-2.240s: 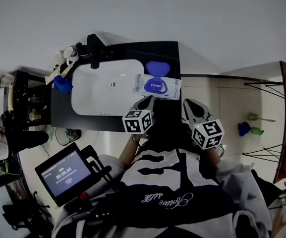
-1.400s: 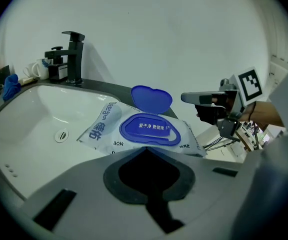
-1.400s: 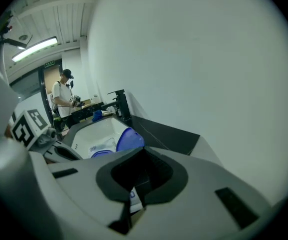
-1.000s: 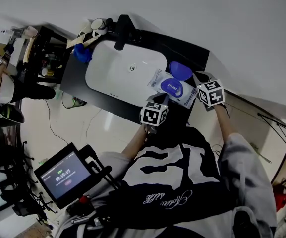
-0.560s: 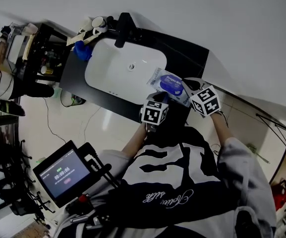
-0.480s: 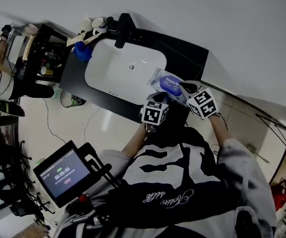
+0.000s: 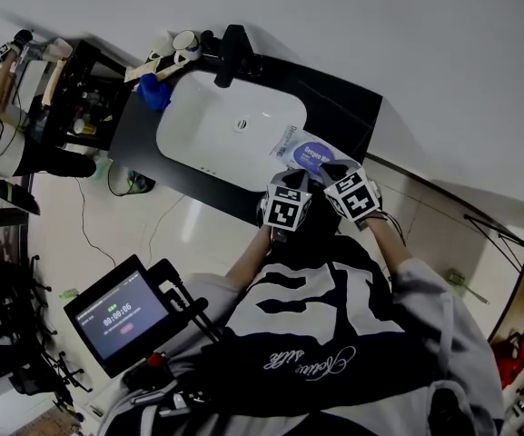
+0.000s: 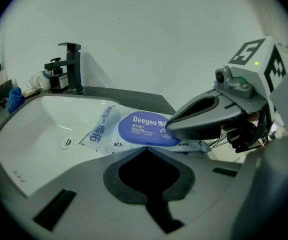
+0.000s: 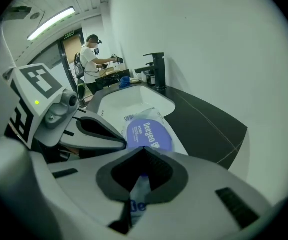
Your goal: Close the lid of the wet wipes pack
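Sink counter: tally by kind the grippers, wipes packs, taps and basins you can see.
Grey handheld grippers: 2, the left gripper and the right gripper
White wet wipes pack with blue lid: 1
Black metal tap: 1
White sink basin: 1
Total: 5
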Demonstrator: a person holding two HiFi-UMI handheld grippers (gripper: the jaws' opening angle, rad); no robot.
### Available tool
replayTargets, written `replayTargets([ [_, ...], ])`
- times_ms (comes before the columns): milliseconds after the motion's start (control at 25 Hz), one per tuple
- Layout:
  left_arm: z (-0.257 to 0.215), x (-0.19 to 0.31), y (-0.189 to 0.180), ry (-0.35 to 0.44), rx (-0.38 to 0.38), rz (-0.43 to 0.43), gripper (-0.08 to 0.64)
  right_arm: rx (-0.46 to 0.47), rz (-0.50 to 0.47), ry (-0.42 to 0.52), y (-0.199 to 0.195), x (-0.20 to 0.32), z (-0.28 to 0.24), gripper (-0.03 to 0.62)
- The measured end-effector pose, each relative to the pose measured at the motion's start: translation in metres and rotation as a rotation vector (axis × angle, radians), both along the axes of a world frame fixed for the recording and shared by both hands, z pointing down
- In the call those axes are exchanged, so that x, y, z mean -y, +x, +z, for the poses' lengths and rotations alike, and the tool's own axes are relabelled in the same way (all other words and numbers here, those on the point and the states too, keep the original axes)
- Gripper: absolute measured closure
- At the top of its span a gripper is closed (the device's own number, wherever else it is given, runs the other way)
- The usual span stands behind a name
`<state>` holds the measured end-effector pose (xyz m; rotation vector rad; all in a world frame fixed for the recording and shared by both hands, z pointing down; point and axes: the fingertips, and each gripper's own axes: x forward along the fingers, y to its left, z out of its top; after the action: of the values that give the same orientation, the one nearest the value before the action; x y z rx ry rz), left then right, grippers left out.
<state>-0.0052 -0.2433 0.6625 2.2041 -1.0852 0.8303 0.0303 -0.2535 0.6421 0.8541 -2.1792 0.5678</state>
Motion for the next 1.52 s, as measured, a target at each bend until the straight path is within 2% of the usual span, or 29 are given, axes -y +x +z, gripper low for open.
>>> replayTargets([
  [120,-0.001,-0.003,-0.002,0.003,0.024,-0.002,0.561,-0.031,0.000,-0.016,-0.002,0.000,0.000,0.594],
  [240,0.000,-0.002,-0.003,0.021,0.034,-0.006,0.561,-0.018,0.008,-0.020,-0.003,0.000,-0.001,0.594],
  [320,-0.001,0.000,-0.002,0.023,0.021,-0.003,0.561,0.010,0.037,-0.009,0.000,0.001,-0.003,0.594],
  [400,-0.003,-0.001,-0.004,-0.008,-0.009,-0.023,0.561,0.033,0.087,0.004,0.004,0.001,-0.005,0.594],
  [520,0.000,-0.008,-0.020,-0.072,-0.059,-0.113,0.561,0.102,0.157,0.027,0.005,0.000,-0.014,0.594],
  [640,0.000,-0.012,-0.035,-0.084,-0.086,-0.166,0.561,0.222,0.217,0.019,0.001,-0.001,-0.025,0.594],
  [800,-0.034,-0.042,-0.029,-0.017,-0.087,-0.177,0.561,0.311,0.238,0.038,0.013,-0.037,-0.057,0.594],
  [1000,-0.084,-0.086,-0.014,0.064,-0.146,-0.205,0.561,0.368,0.233,0.073,0.026,-0.083,-0.085,0.594],
  [1320,-0.126,-0.113,-0.013,0.159,-0.206,-0.177,0.561,0.396,0.269,0.095,0.024,-0.122,-0.102,0.594],
  [1520,-0.149,-0.122,-0.025,0.219,-0.253,-0.149,0.561,0.421,0.315,0.129,0.010,-0.137,-0.111,0.594],
])
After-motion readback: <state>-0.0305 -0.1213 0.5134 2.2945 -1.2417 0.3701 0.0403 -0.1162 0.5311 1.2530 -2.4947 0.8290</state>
